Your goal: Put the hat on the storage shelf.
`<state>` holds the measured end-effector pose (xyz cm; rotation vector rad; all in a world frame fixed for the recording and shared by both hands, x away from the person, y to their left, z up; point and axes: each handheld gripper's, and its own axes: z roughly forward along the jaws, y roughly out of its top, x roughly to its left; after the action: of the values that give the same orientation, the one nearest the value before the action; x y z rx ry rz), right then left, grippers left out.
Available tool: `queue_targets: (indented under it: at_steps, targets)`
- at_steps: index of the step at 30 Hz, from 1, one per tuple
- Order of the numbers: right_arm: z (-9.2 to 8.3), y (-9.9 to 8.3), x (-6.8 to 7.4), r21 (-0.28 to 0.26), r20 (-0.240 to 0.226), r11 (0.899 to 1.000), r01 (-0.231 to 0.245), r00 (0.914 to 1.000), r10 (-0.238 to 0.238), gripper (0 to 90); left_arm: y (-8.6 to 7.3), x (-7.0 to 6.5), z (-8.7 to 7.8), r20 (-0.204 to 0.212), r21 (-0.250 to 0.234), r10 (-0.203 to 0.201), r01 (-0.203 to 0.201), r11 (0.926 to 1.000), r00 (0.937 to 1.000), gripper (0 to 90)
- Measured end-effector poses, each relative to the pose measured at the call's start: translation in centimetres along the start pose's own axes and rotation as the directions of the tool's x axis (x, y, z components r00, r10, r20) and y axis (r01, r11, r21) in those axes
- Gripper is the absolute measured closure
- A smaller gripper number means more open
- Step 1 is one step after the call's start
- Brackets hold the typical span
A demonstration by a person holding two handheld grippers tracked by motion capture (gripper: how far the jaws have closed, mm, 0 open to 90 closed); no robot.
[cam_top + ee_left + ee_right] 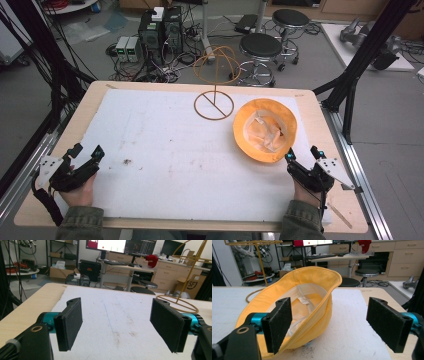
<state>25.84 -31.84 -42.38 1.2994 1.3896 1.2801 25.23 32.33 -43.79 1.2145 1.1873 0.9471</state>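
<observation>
Two grippers sit at the near corners of my table, each with its jaws spread and nothing between them. My right gripper (302,159) stands just beside the near rim of the yellow hat (265,129), which lies upside down, crown on the pad, at the right of the white foam pad (165,150); in the right gripper view the brim's edge (322,305) rises between the jaws' line of sight, nearer the left pad, and I cannot tell whether it touches. My left gripper (86,155) rests well apart from the hat, over bare pad near the left edge.

Open room is generous: the whole middle of the pad lies free between my hands, and the wire hat stand (215,85) keeps to the far edge, its ring base (177,303) on the pad. A strip of wooden tabletop (75,120) frames the pad on all sides.

Writing is scarce (a small tag (304,300) sewn inside the hat is too small to read); a cardboard box (193,285) in the left gripper view bears the letters "SF".

Faint dark smudges (126,161) mark the pad. Beyond the table: black stools (260,47), computer towers (160,30) amid cables, a lit monitor (111,245) and wooden cabinets (404,257).
</observation>
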Motion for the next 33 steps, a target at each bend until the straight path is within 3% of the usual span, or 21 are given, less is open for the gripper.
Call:
queue_targets:
  at_steps: [25, 33]
  targets:
    - [0.04, 0.0, -0.11, -0.004, 0.002, 1.0, -0.005, 1.0, 0.005, 19.4, 0.02, -0.17, 0.0, 0.0, -0.002, 0.011, -0.011, 0.9999, 0.9999, 26.6]
    - [-0.01, 0.19, -0.13, -0.018, -0.003, 1.0, -0.026, 0.9997, 0.026, 19.4, 0.01, -0.16, 0.02, 0.003, 0.0, 0.009, -0.009, 1.0, 1.0, 26.6]
